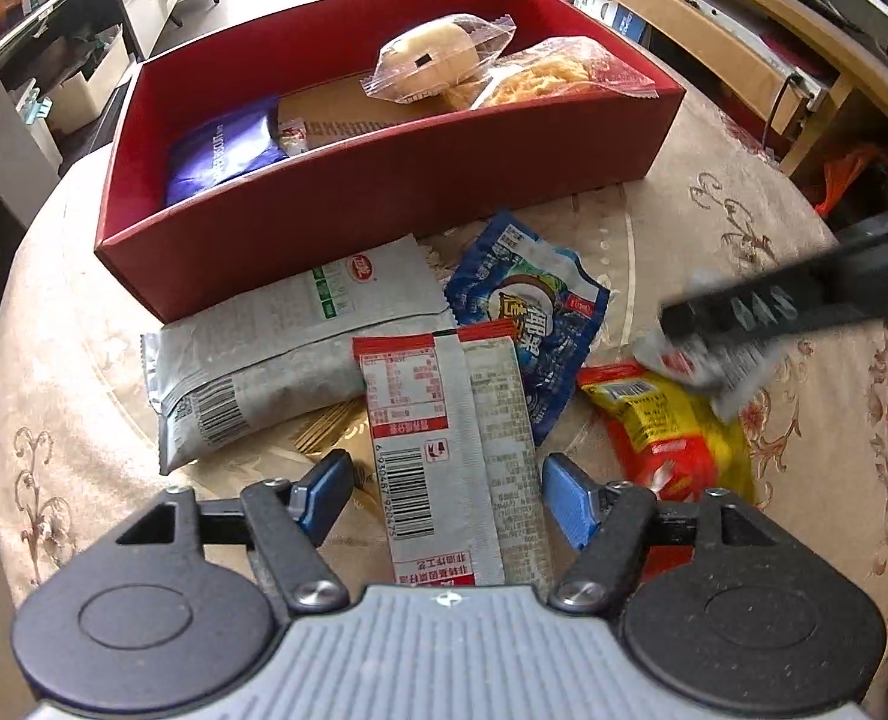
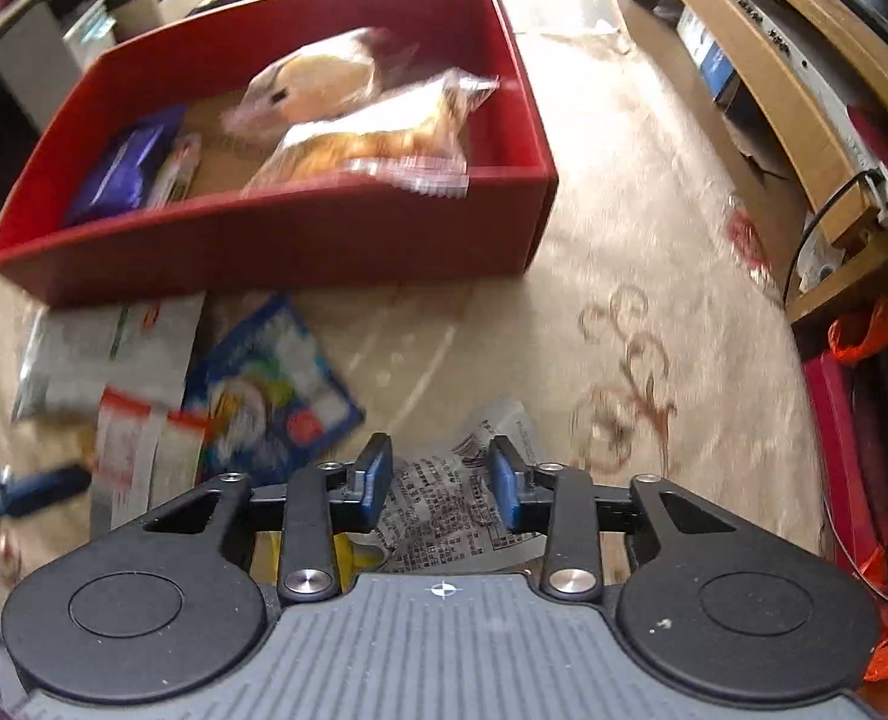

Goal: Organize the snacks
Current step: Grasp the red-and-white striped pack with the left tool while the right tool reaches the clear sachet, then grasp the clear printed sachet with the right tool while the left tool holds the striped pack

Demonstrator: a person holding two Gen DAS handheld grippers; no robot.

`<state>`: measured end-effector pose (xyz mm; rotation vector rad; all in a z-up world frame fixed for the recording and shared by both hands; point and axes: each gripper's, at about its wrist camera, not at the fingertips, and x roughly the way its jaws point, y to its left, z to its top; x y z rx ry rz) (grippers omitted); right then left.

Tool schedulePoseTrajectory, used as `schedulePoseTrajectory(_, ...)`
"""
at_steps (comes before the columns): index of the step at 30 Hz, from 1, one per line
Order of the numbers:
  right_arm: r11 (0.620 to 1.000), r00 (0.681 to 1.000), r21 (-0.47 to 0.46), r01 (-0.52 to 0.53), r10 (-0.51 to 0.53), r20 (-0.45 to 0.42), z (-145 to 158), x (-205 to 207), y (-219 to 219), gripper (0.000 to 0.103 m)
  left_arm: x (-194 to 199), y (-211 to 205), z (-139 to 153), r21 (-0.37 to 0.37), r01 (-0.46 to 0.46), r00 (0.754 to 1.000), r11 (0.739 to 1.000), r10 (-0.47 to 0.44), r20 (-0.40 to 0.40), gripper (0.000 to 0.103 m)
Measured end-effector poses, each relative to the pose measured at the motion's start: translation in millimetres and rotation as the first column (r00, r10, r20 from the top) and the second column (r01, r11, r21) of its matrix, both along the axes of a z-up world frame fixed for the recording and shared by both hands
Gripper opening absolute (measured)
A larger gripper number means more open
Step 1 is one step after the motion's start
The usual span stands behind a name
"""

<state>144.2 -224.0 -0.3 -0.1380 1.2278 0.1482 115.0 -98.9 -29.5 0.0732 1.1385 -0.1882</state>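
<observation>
Between the blue pads of the left gripper (image 1: pixel 444 495) lies a long silver packet with a red end (image 1: pixel 453 450), barcode up; the jaws stand apart on either side of it and the pads do not press on it. Its far end overlaps a larger silver packet (image 1: pixel 282 348), which lies slanted against the near wall of the red box (image 1: pixel 384 204), and a blue packet (image 1: pixel 528 324) crumpled just beside it. Next to the blue one lies a yellow and red packet (image 1: pixel 672 426). Over that packet the right gripper (image 2: pixel 438 483) reaches in from the right edge of the surface (image 1: pixel 72 324), its jaws narrowed onto a small white printed wrapper (image 2: pixel 444 504); the right wrist view shows the wrapper filling the gap between the pads, and the left wrist view shows it clear of the cloth. That view is blurred, so finer detail of the grip cannot be told.

All the loose packets crowd the middle of the patterned cloth, close in front of the box.

Inside the box, which sits toward the far edge of the surface, a purple pack (image 1: pixel 222 150) leans in the left corner with a small red and white wrapper (image 1: pixel 293 137) beside it. Two clear-wrapped bread buns (image 1: pixel 444 57) are heaped in the right end, one on the other, above bare brown cardboard.
</observation>
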Motion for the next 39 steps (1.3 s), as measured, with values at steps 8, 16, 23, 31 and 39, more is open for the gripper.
schedulePoseTrajectory(8,0.99,0.99,0.024,0.136,-0.137,0.042,12.6,-16.5,-28.5,0.077,1.3,-4.1,-3.5,0.01,0.004,1.0,1.0,-0.004,-0.004,0.071)
schedulePoseTrajectory(16,0.952,0.97,0.187,0.243,-0.24,-0.037,9.2,-35.2,-33.7,0.079,0.5,-1.7,-2.8,-0.004,0.002,1.0,1.0,-0.002,-0.012,0.072)
schedulePoseTrajectory(23,0.988,0.989,0.05,0.143,-0.141,-0.035,-1.4,-27.2,1.2,0.083,1.0,-0.5,-5.5,-0.006,0.006,1.0,1.0,-0.006,-0.025,0.072)
schedulePoseTrajectory(31,0.934,0.953,0.198,0.298,-0.281,-0.11,3.9,-26.6,-28.9,0.085,2.5,1.4,-8.5,-0.015,-0.004,0.999,1.0,0.003,-0.045,0.072)
schedulePoseTrajectory(39,0.846,0.896,0.295,0.444,-0.417,-0.151,-7.7,-28.9,-36.2,0.083,2.7,1.5,-9.7,-0.013,-0.002,0.999,1.0,0.001,-0.044,0.074)
